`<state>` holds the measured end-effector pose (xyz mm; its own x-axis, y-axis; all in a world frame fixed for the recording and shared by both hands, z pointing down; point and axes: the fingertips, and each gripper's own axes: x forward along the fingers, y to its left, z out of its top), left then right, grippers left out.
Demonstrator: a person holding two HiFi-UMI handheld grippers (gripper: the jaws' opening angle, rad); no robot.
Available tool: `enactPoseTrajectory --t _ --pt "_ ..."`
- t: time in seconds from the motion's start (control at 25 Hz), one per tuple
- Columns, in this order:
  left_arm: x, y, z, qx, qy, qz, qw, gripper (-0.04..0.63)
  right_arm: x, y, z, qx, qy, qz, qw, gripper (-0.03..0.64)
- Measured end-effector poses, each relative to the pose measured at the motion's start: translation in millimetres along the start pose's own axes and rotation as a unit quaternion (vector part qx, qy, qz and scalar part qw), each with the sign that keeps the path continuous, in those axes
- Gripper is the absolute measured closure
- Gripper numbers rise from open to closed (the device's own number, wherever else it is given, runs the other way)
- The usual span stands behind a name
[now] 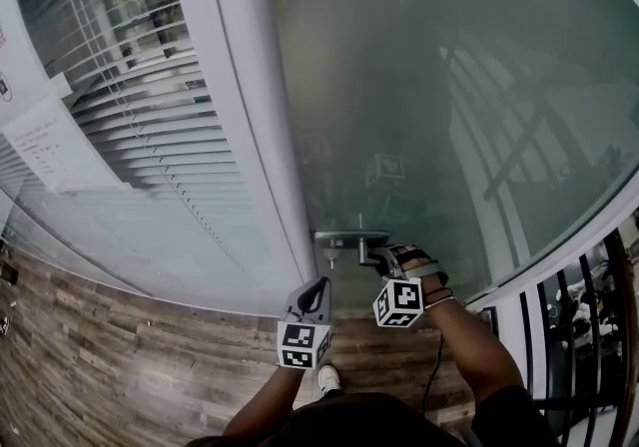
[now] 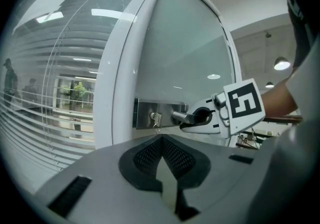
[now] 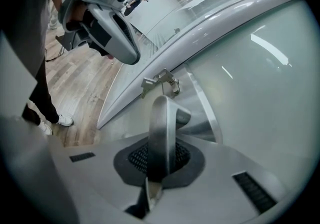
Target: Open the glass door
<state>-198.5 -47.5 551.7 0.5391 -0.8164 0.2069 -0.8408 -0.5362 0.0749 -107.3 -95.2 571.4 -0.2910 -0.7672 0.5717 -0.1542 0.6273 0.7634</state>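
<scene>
The frosted glass door has a steel lock plate with a lever handle at its left edge. A key hangs in the lock. My right gripper is shut on the lever handle, which runs up between its dark pads. The left gripper view shows that gripper from the side, clamped on the lever's end. My left gripper hovers lower and to the left, a short way off the door, shut with nothing in it. It points towards the lock plate.
A white door frame stands left of the handle. Beyond it is a glass wall with blinds and a paper notice. Wood flooring lies below. A black railing is at the right.
</scene>
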Motion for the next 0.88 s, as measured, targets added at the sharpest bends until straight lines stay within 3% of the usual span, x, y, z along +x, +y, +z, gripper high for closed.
enactPoseTrajectory --t 0.24,0.44,0.88 --pt "2 12 -13 0.010 0.013 -0.008 0.9998 0.597 22 2 11 0.110 -0.056 -0.021 0.992 0.603" --pt "2 6 -11 0.017 0.012 -0.014 0.9997 0.597 34 9 20 0.209 -0.109 -0.019 0.972 0.603" --pt "13 0 -7 0.014 0.016 -0.033 0.9992 0.597 34 6 22 0.231 -0.125 0.003 0.965 0.603"
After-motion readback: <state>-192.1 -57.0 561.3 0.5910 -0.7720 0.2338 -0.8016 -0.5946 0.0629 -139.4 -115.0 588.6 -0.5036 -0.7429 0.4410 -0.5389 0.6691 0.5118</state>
